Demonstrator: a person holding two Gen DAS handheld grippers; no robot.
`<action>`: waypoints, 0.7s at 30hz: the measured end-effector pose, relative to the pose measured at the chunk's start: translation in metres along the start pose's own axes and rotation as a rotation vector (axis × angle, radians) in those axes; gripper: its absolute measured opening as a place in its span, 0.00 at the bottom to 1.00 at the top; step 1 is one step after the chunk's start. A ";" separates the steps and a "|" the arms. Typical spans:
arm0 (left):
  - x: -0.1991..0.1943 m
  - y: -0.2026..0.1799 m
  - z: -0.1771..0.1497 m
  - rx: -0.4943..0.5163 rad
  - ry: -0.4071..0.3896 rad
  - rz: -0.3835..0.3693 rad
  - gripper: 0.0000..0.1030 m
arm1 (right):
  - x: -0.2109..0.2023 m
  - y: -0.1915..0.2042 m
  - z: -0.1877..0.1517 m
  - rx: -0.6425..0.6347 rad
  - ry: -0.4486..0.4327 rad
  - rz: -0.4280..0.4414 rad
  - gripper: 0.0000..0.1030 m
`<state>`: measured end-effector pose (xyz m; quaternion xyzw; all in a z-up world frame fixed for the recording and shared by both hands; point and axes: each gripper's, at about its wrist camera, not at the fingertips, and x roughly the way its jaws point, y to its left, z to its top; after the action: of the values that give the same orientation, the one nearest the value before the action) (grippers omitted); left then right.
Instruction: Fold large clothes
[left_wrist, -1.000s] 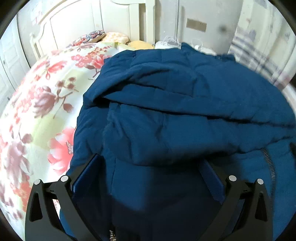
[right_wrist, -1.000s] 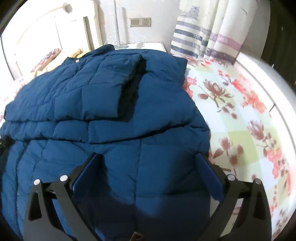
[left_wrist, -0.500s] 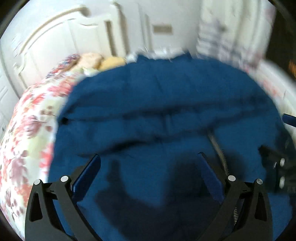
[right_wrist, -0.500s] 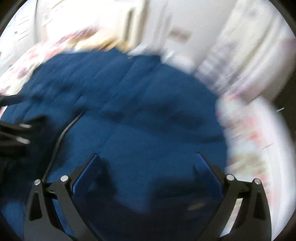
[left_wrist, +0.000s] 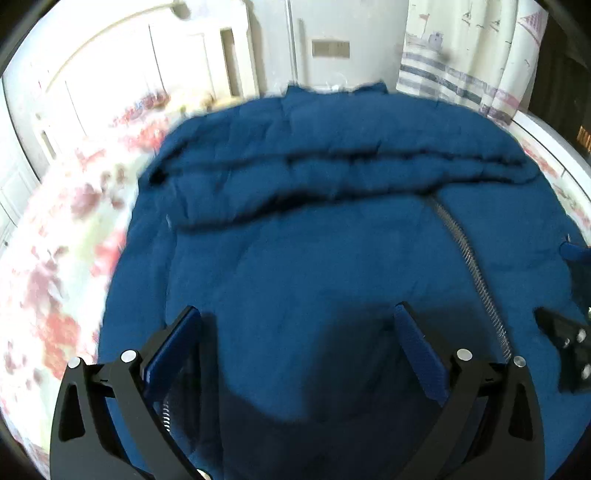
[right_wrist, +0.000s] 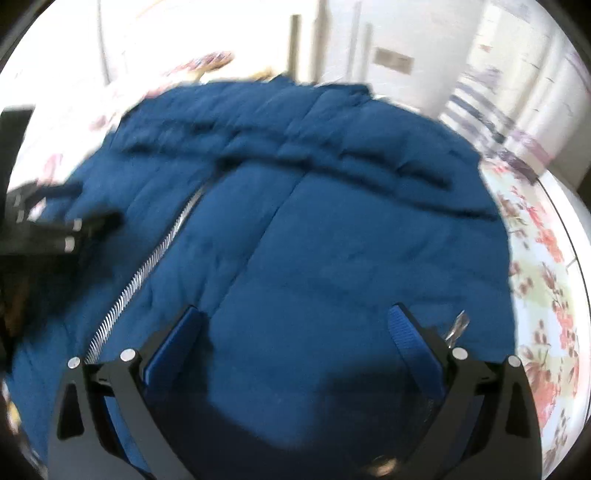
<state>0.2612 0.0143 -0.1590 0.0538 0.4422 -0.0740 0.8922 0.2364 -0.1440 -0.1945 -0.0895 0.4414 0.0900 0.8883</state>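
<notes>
A large dark blue quilted jacket (left_wrist: 314, 240) lies spread on the bed, with its sleeves folded across the chest in a thick ridge (left_wrist: 332, 177). Its silver zipper (left_wrist: 467, 258) runs down the front and also shows in the right wrist view as the zipper (right_wrist: 147, 266). My left gripper (left_wrist: 295, 332) hovers open over the jacket's lower left half with nothing between its fingers. My right gripper (right_wrist: 295, 332) is open over the lower right half, beside a metal zipper pull (right_wrist: 456, 326). Each view catches the other gripper's black frame at its edge.
The floral bedsheet (left_wrist: 55, 277) shows to the left of the jacket and also to its right as the bedsheet (right_wrist: 546, 295). A white headboard (left_wrist: 129, 85), pillows, a wall switch (left_wrist: 330, 48) and a striped curtain (left_wrist: 454, 74) stand behind.
Both grippers have swung inward toward the jacket's middle and stayed open. The zipper and the other gripper have come into each view. The jacket lies as before.
</notes>
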 end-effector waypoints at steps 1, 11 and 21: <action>-0.001 0.002 0.000 -0.010 -0.008 -0.009 0.96 | 0.000 -0.002 -0.001 0.013 -0.007 0.005 0.98; -0.054 -0.034 -0.032 0.099 -0.062 -0.057 0.95 | -0.034 0.038 -0.014 -0.072 -0.023 0.023 0.97; -0.061 -0.026 -0.058 0.111 -0.031 -0.006 0.96 | -0.045 0.041 -0.042 -0.112 0.030 0.025 0.97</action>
<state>0.1747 0.0031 -0.1458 0.1007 0.4238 -0.1018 0.8944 0.1671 -0.1178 -0.1865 -0.1350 0.4502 0.1243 0.8739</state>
